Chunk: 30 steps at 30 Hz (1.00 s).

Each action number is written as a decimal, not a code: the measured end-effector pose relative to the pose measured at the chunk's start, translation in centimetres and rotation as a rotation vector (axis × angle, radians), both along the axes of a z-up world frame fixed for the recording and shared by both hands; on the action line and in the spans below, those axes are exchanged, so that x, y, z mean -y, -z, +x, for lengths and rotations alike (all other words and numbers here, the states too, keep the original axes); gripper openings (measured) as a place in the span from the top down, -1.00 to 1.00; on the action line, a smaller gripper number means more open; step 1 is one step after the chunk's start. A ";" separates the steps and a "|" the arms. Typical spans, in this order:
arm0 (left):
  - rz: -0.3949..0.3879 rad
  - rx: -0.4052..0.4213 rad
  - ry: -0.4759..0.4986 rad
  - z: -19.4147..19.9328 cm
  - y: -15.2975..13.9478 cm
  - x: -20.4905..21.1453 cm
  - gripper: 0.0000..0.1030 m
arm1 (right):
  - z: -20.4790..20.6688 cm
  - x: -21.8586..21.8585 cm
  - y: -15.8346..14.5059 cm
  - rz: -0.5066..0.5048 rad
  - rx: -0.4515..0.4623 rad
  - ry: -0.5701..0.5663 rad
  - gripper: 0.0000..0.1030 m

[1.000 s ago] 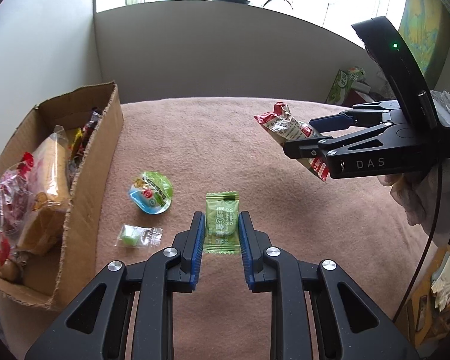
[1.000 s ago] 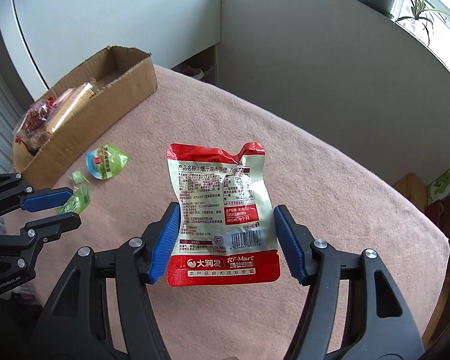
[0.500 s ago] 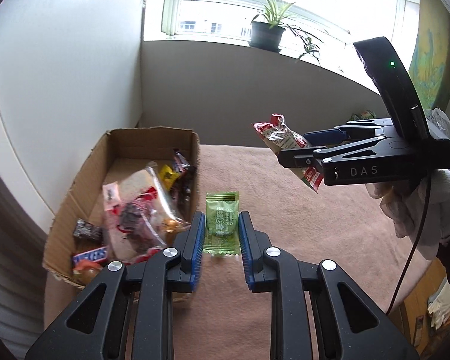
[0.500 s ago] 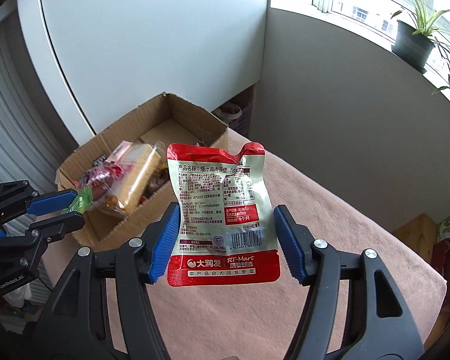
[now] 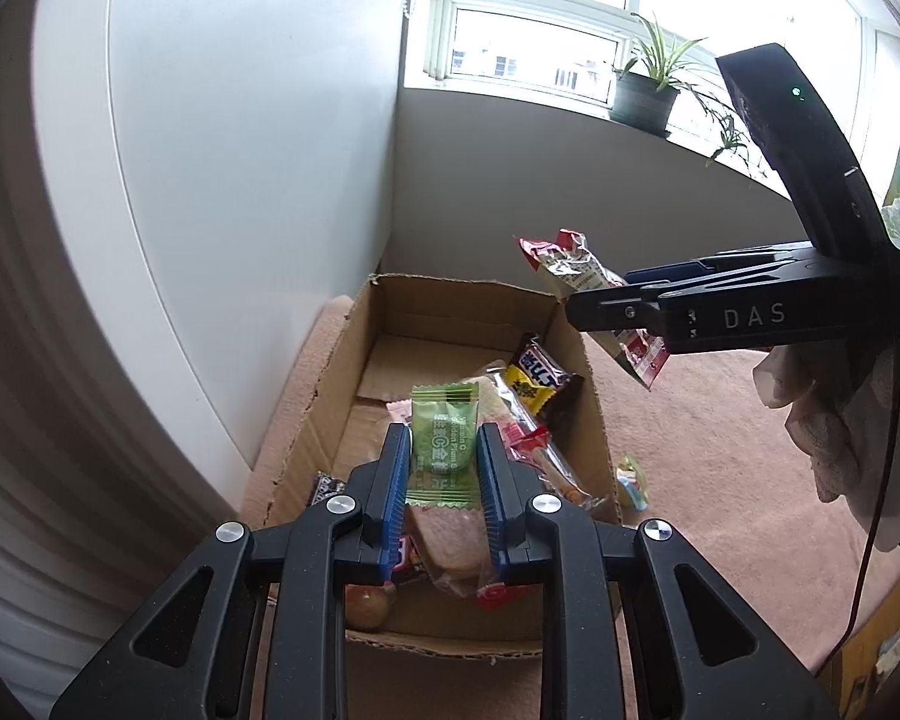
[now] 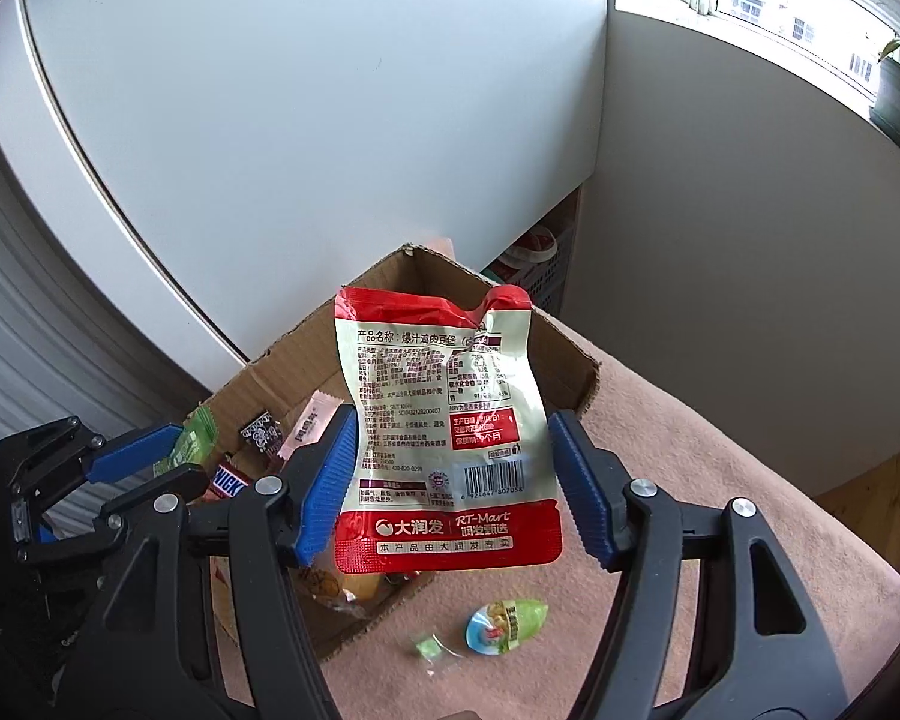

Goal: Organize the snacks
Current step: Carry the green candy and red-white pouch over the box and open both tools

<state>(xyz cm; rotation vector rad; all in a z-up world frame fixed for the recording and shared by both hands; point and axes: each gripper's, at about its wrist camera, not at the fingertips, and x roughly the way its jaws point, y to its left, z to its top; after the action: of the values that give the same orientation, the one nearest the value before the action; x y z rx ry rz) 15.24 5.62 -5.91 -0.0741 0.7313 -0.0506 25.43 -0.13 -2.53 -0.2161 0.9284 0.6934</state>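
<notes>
- Carrying two snacks at once: my left gripper [image 5: 442, 468] is clamped on the green candy packet [image 5: 443, 441], my right gripper [image 6: 450, 480] is pinching the red-and-white pouch [image 6: 444, 438] by its side edges.
- Both are hanging above the cardboard box [image 5: 576, 348]; green packet is sitting over the snack pile just below my left fingers, pouch is over the box's near corner ahead of my right fingers.
- Box is already holding a good pile: a long clear-wrapped bread snack [image 5: 528, 444], a yellow-and-black bar [image 5: 534, 378], a Snickers bar [image 6: 229, 480], a pink sachet [image 6: 312, 426]; far end is looking bare.
- Remaining, I'm judging: dropping both, then collecting the jelly cup [image 6: 505, 625] and small green candy [image 6: 431, 648] lying on the pink tabletop [image 6: 690, 480] just below my right gripper, outside the box.
</notes>
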 end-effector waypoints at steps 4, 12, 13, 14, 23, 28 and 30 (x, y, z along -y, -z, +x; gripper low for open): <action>0.019 -0.002 -0.012 0.6 0.3 -0.3 0.59 | 0.8 -1.1 0.3 0.008 -0.016 -0.006 -0.35; 0.026 -0.015 -0.026 1.3 0.8 -0.7 0.29 | 0.5 -1.3 -0.5 0.020 0.014 -0.008 -0.64; 0.026 -0.012 -0.029 1.2 0.8 -0.6 0.01 | 0.4 -1.1 -0.7 0.024 0.017 -0.005 -0.66; 0.027 -0.005 -0.030 1.1 0.7 -0.6 -0.08 | 0.4 -0.9 -0.9 0.027 0.018 -0.003 -0.66; 0.004 0.013 -0.028 -0.1 0.2 -0.4 -0.09 | -0.2 1.7 -1.3 0.039 0.018 0.013 -0.66; -0.010 0.025 -0.027 -1.2 -0.3 -0.2 -0.09 | -0.9 4.0 -0.7 0.043 0.010 0.029 -0.66; -0.013 0.032 -0.029 -1.7 -0.6 0.1 -0.09 | -1.3 5.2 -0.5 0.055 0.003 0.031 -0.66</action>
<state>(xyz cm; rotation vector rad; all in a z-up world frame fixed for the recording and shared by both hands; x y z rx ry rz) 13.54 5.50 -5.33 -0.0963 0.6979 -0.0284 24.11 -5.29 -2.04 -0.1536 0.9068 0.6894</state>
